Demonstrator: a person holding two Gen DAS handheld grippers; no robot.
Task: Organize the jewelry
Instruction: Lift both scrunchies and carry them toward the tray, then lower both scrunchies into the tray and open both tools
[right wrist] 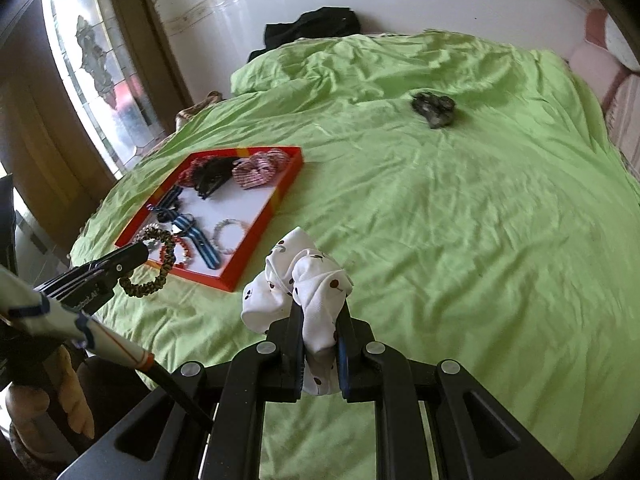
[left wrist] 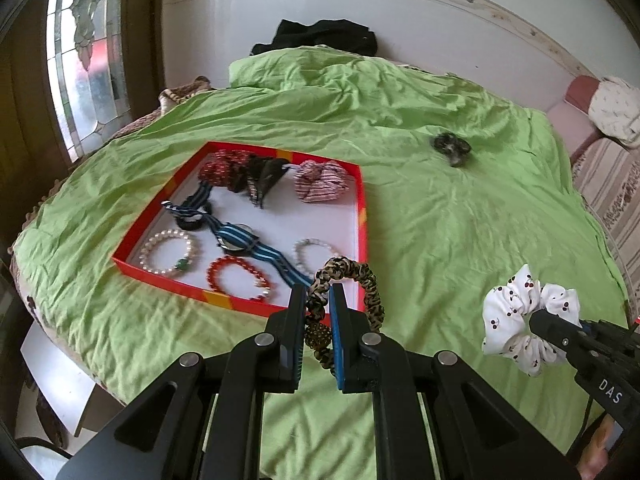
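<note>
Claws first: the left claw [left wrist: 318, 300] is pinched shut on a leopard-print hair tie [left wrist: 352, 284], gripping one side of its ruched fabric loop so the rest of the ring stands free beyond the tips; a beaded ball on the tie sits between the claw's fingers. It hovers just over the near rim of the red tray [left wrist: 362, 208], a position that suits, by my judgement, lowering the tie into the bare white floor at the tray's near right part. The right claw [right wrist: 320, 308] is closed on a white cherry-print scrunchie [right wrist: 304, 280], whose soft, bunched cotton bulges out above and below the grip; it is held above the green bedsheet [right wrist: 460, 240], to the right of the tray, probably waiting its turn.

Inside the shallow cardboard tray, like lies with like. Along the near edge lie the hard, glossy rings: a pearl bracelet [left wrist: 170, 254], a red bead bracelet [left wrist: 238, 278] and a pale bead bracelet [left wrist: 310, 254]. A blue striped watch strap [left wrist: 240, 240] runs diagonally across the middle. At the far edge sit fabric pieces: a red patterned scrunchie [left wrist: 222, 170], a black hair clip [left wrist: 264, 178] and a pink striped scrunchie [left wrist: 320, 180].

One dark scrunchie [left wrist: 452, 146] lies alone on the wrinkled sheet, well apart from the tray, not yet collected.
</note>
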